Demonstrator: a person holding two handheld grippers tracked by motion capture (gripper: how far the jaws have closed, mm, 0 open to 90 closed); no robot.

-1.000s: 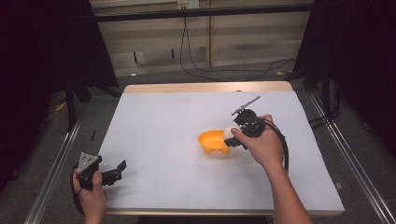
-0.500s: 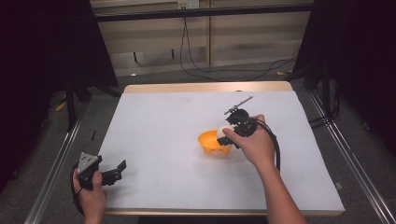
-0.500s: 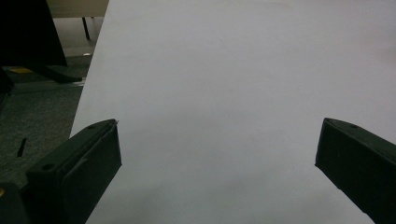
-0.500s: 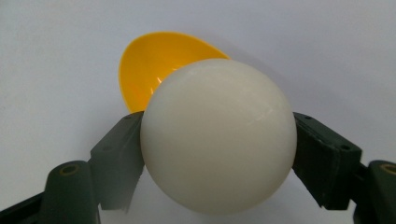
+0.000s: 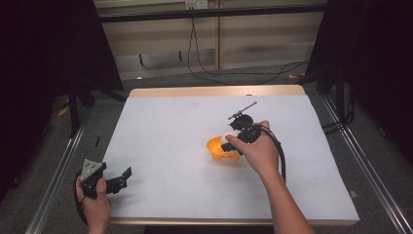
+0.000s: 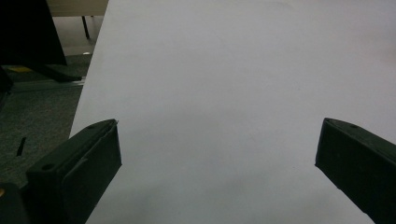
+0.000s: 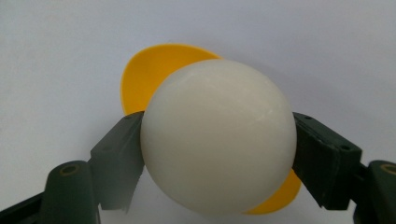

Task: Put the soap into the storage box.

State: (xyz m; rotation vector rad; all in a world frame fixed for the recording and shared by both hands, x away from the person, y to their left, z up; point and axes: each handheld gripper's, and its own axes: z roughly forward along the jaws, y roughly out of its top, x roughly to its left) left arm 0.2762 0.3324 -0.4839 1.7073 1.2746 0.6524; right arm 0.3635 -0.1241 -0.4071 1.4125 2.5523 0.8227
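Observation:
A white ball (image 7: 218,136) sits clamped between both jaws of my right gripper (image 7: 218,140), directly over an orange bowl (image 7: 154,74) on the white table. From above, the right gripper (image 5: 233,141) hangs over the orange bowl (image 5: 218,150) at the middle right, with the ball (image 5: 227,140) peeking out as a pale spot. My left gripper (image 5: 125,176) rests at the table's front left corner, open, with nothing between its jaws. In the left gripper view its jaws stand wide apart around the left gripper's midpoint (image 6: 217,144) over bare white surface.
The white table (image 5: 165,131) has a wooden edge at the back. A metal rail (image 5: 53,175) runs along the left side and another along the right. Cables (image 5: 204,53) lie on the floor behind the table.
My right hand has shifted slightly left and forward, bringing the ball over the bowl. The left gripper has stayed in place.

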